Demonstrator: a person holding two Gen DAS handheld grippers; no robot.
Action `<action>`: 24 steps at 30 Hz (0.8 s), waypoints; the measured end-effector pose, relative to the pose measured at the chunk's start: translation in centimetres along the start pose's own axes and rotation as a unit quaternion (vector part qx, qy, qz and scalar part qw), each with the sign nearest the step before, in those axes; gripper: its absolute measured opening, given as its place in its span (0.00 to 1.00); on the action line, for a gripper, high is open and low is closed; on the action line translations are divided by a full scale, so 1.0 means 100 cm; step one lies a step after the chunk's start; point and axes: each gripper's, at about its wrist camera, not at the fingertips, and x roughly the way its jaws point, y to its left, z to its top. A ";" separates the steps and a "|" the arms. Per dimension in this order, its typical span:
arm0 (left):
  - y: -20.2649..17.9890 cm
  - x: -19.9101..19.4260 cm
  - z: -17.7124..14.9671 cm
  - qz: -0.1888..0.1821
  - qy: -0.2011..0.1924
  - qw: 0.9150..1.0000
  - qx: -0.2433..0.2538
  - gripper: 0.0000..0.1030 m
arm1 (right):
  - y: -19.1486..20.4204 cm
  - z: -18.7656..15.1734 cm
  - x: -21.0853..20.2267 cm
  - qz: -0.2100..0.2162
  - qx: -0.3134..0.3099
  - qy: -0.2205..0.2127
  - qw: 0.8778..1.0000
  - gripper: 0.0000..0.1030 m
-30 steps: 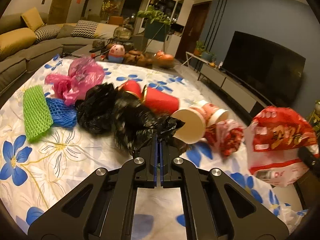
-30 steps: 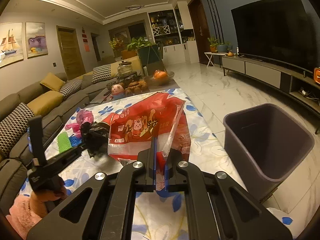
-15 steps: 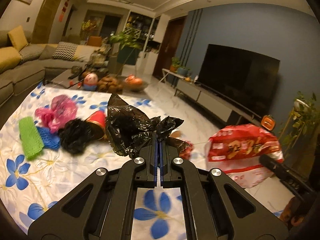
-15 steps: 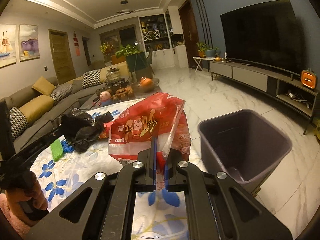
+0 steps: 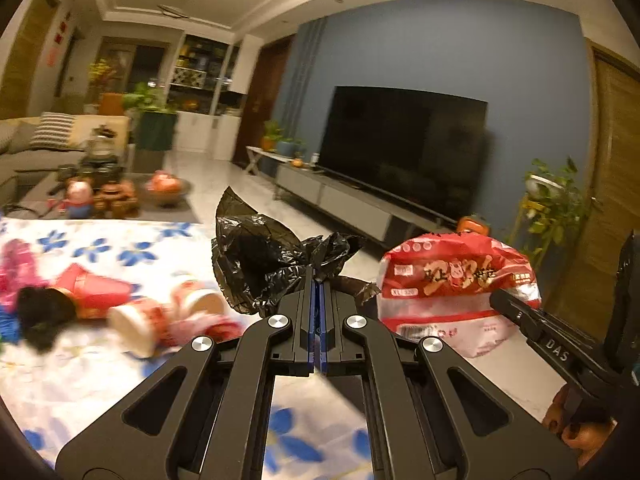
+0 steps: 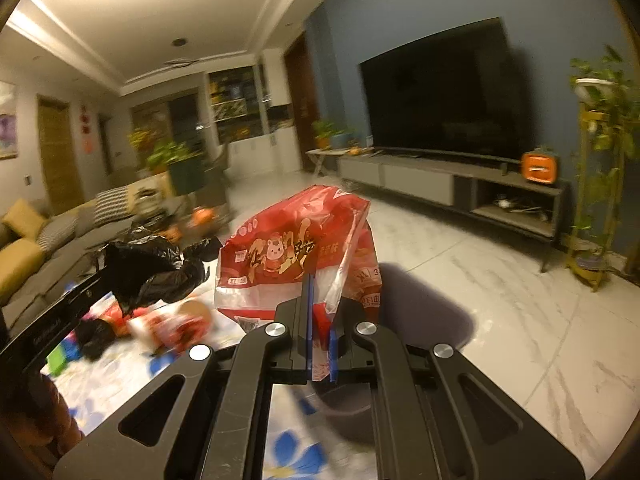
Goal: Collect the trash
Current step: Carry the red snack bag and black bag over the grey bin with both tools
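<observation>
The left gripper (image 5: 319,280) is clamped tight on a crumpled black plastic bag (image 5: 260,264), its jaws pressed together with the film bunched between them, and the bag hangs lifted clear of the table, out past the near edge of the flowered tablecloth (image 5: 80,376). The right gripper (image 6: 320,320) pinches the clear-and-red skirt of a red snack bag (image 6: 292,256), jaws narrowed onto the plastic, and holds it up just beside the black bag with a small gap between the two. Below the snack bag, dark and blurred, sits the rim of a grey trash bin (image 6: 432,312) on the marble floor (image 6: 500,280), close against the table's edge; how far over it the bags hang I cannot tell. On the cloth lie more trash: tipped paper cups (image 5: 136,328), a red cup (image 5: 96,292), a second black wad (image 5: 40,312) and a pink bag (image 5: 12,268) at the far left, all blurred. Beyond the bin the floor runs open and bare to the low TV cabinet (image 6: 460,188) under the dark television (image 6: 440,92), with a plant stand (image 6: 600,160) at the right. A hand (image 5: 576,428) grips the right tool's handle at the frame's lower corner.
</observation>
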 end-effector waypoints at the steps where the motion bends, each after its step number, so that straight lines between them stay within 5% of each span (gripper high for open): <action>1: -0.007 0.007 -0.001 -0.007 0.000 1.000 0.000 0.00 | -0.006 0.000 0.002 -0.010 0.002 -0.003 1.000 0.06; 10: -0.060 0.059 -0.015 -0.054 0.014 0.998 0.016 0.00 | -0.037 -0.006 0.012 -0.060 0.017 -0.013 0.998 0.06; 24: -0.073 0.085 -0.029 -0.071 0.029 0.997 0.028 0.01 | -0.049 -0.008 0.034 -0.073 0.031 -0.002 0.997 0.07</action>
